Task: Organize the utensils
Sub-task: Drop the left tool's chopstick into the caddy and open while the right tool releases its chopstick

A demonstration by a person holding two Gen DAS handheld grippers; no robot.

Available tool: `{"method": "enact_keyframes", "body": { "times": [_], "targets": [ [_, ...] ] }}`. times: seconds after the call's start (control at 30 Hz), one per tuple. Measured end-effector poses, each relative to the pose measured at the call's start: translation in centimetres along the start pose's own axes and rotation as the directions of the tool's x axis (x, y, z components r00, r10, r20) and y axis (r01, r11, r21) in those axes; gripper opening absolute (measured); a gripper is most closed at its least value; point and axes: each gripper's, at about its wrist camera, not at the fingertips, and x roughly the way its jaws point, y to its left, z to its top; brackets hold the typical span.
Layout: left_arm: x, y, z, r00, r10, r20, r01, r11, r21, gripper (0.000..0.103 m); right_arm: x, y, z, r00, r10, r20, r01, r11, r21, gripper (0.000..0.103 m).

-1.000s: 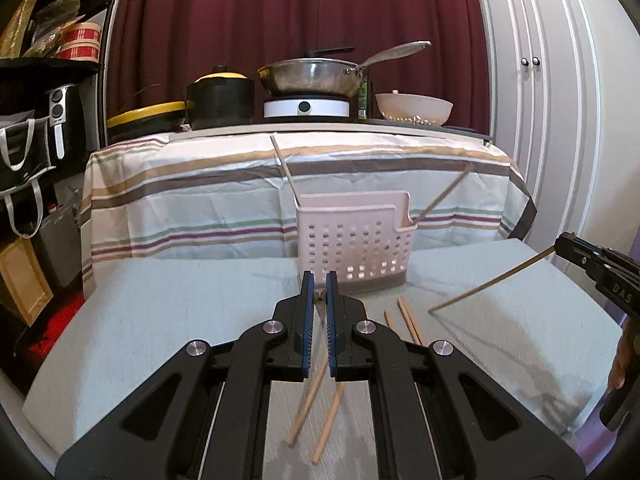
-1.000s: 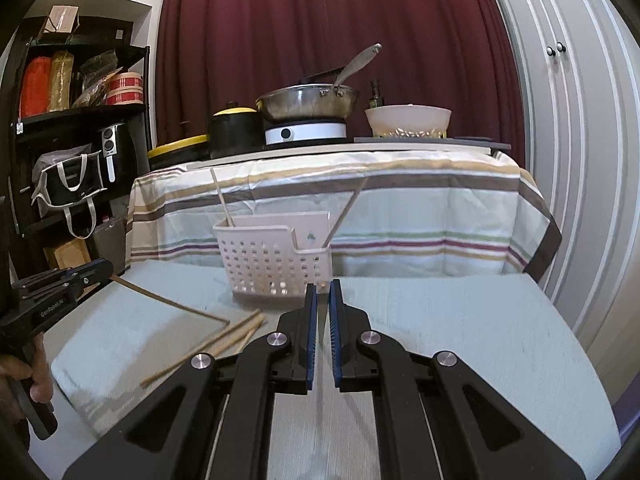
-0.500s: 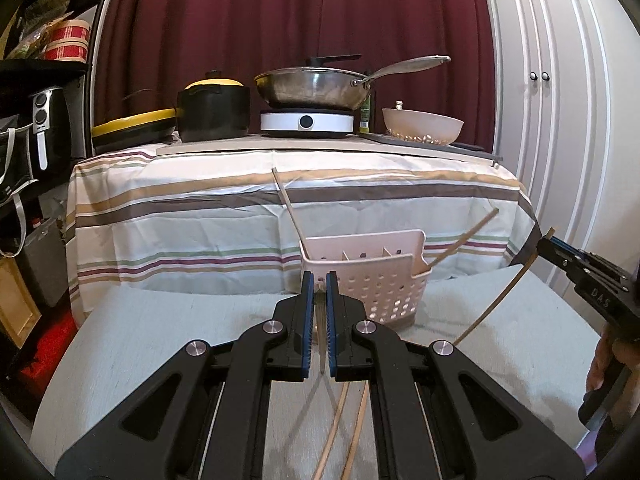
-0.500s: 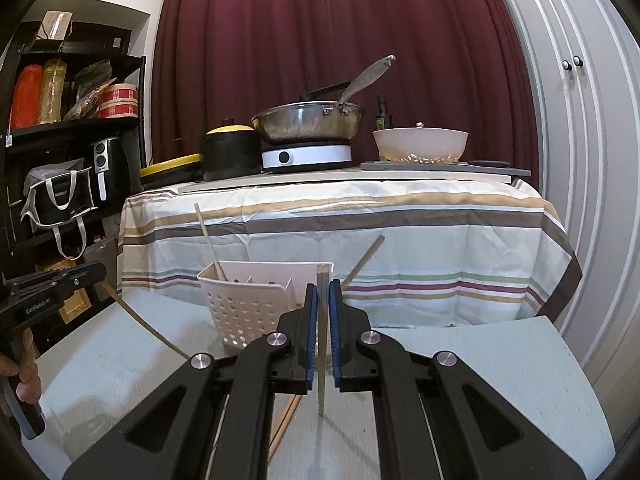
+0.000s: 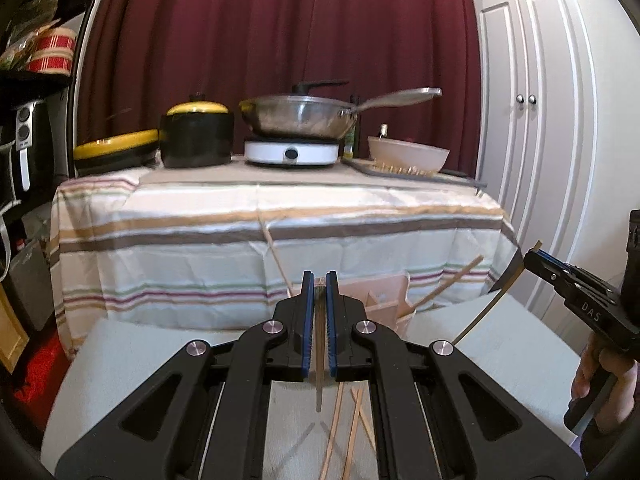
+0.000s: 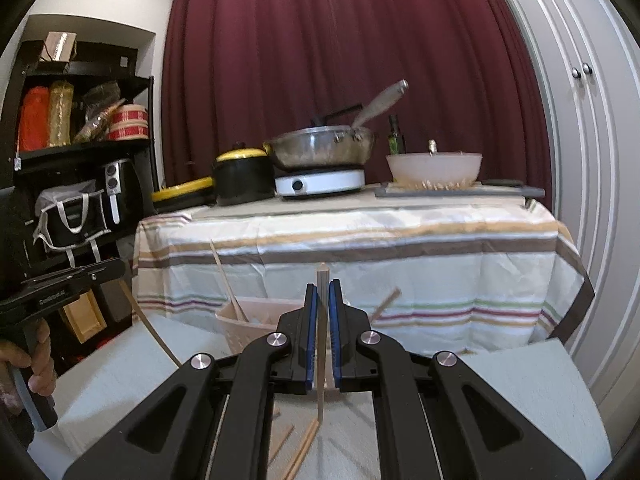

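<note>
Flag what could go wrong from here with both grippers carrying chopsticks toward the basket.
1. The left gripper and right gripper each pinch one thin chopstick hanging well below the pads; either could pivot or slip.
2. The dangling tips could catch the rim of the basket, which looks light enough to tip.
3. Two chopsticks already lean in the basket and may block insertion; loose ones still lie underneath on the table.

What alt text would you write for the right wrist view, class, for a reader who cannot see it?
The right hand-held gripper is shut on an upright wooden chopstick above a pale table. Just behind it a pink slotted basket holds two leaning chopsticks. At the left edge, the left hand-held gripper carries another.
</note>
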Motion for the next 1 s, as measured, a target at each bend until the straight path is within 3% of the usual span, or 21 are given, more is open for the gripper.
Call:
{"method": "enact_keyframes", "body": {
  "times": [0.3,0.57,0.8,1.0],
  "targets": [
    [-1.4,-0.7,6.2,0.988,0.008,0.153,-0.018,0.998,0.066,0.006,0.3,0.4,4.8,0.994,0.024,0.107,-0.021,0.999,-0.028,0.007],
    [1.5,-0.9,9.1,0.973,0.042,0.226,-0.060,0.996,0.073,0.006,3.6,0.7,7.2,0.988,0.009,0.155,-0.002,0.999,-0.046,0.007],
    [6.0,-0.5,8.1,0.975,0.049,0.217,-0.055,0.998,0.022,0.006,8.2,0.6,5.7,0.994,-0.007,0.105,0.010,0.999,-0.035,0.007],
    [10.2,-0.1,4.7,0.989,0.051,0.138,-0.050,0.999,-0.011,0.006,11.6,0.5,2.3,1.000,-0.009,0.007,0.009,1.000,-0.029,0.007]
  ]
}}
